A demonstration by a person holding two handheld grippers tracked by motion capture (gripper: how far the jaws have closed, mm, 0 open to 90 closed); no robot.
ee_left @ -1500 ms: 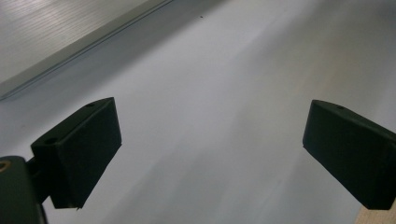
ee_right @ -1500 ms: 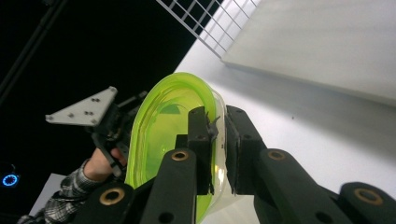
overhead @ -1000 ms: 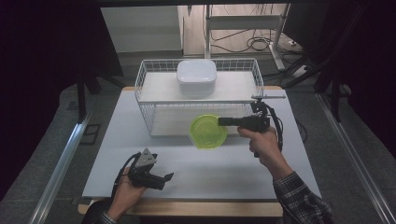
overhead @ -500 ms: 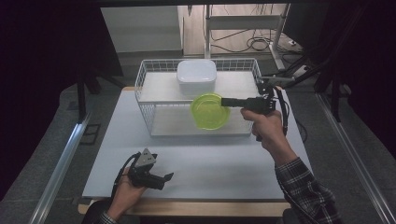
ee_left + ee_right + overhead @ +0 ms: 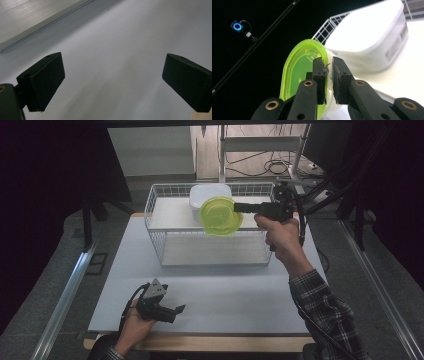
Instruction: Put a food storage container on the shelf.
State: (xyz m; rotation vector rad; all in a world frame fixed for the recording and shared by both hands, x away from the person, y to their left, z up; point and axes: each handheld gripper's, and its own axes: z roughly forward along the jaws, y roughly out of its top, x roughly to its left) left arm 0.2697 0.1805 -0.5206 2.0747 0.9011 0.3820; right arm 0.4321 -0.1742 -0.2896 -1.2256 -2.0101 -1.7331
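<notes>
High view: the right tongs (image 5: 239, 208) clamp the rim of a lime-green lidded container (image 5: 220, 216), held in the air over the top shelf of the white wire rack (image 5: 165, 240), just in front of a white tub (image 5: 206, 195). The left tongs (image 5: 177, 309) rest low at the near edge of the surface (image 5: 225, 290).
Left gripper view: jaws spread wide, nothing between them.
Right gripper view: jaws pinched on the container (image 5: 297, 72) rim, the tub (image 5: 367, 40) behind.
</notes>
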